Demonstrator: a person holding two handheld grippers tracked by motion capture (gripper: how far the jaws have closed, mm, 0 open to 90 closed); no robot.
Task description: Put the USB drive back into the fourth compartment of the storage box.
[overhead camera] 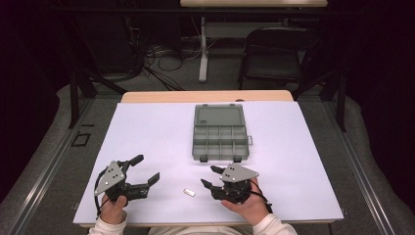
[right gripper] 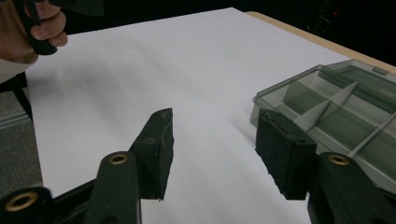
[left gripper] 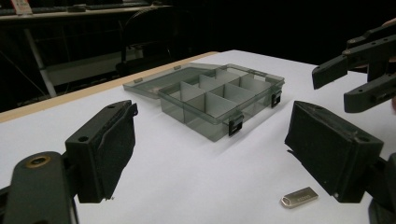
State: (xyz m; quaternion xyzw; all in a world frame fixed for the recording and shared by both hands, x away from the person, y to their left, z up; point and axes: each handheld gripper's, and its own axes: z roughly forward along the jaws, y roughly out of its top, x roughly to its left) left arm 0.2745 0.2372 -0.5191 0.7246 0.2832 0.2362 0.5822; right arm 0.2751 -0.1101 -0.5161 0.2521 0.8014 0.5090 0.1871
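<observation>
Both claws off the desk (overhead camera: 147, 132), near edge, one in each of my hands. Left claw (overhead camera: 147, 170): jaws spread wide, nothing between them. Right claw (overhead camera: 209, 176): jaws also apart, a bit narrower gap, nothing held.

Small silver USB stick (overhead camera: 189, 192) lies flat on the white desk surface between the two claws, touching neither. In the left gripper view the stick (left gripper: 299, 197) sits just below my right-side jaw pad, clear of it.

Grey translucent organizer box (overhead camera: 220, 142) sits mid-desk, beyond both claws, lid (overhead camera: 219, 116) hinged open and lying flat on the far side. Divider compartments look empty from the high view. Two black latches on the near edge (left gripper: 236, 125). In the right gripper view the box (right gripper: 336, 107) sits just beyond my right-side jaw, not touching.

Folding chair (overhead camera: 276, 54) and cables on the floor behind the desk.
</observation>
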